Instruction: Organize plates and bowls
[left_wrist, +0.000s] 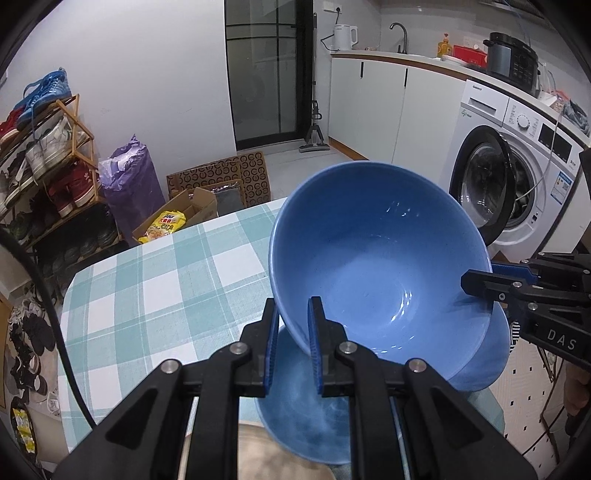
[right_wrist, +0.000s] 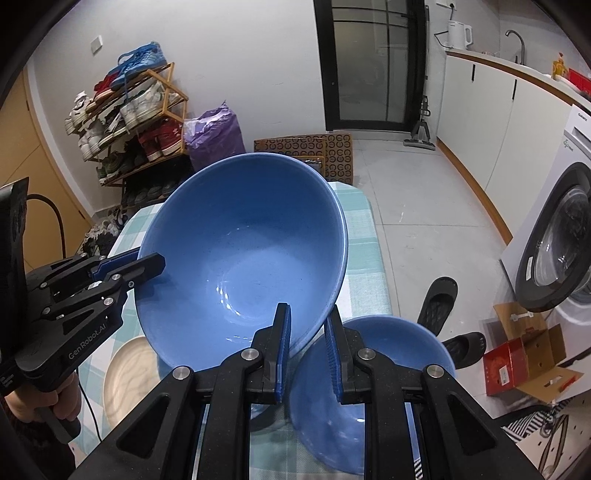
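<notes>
On the left of the scene, well beyond the table, a wooden shoe rack crowded with sneakers stands against the white wall, with a purple plastic bag just to its right on the floor. The table under a teal-and-white checked cloth fills the near ground. At its near left edge lies a pale wooden round plate, partly hidden.

The left gripper has its blue-padded tongs pinching the near left rim of a large, glossy blue ceramic bowl. The bowl is held tilted above the table, its open mouth turned toward the cameras, and its far rim higher than the near one. The right gripper pinches the same bowl's wall at the right side, one pad inside and one outside. So both tongs are closed on this one bowl, at opposite sides of the rim.

Below and just right of the raised bowl, a second blue ceramic bowl is at the table's near right edge. Farther right, a white front-loading washing machine stands with its round door swung open, and black slippers lie on the floor before it.
</notes>
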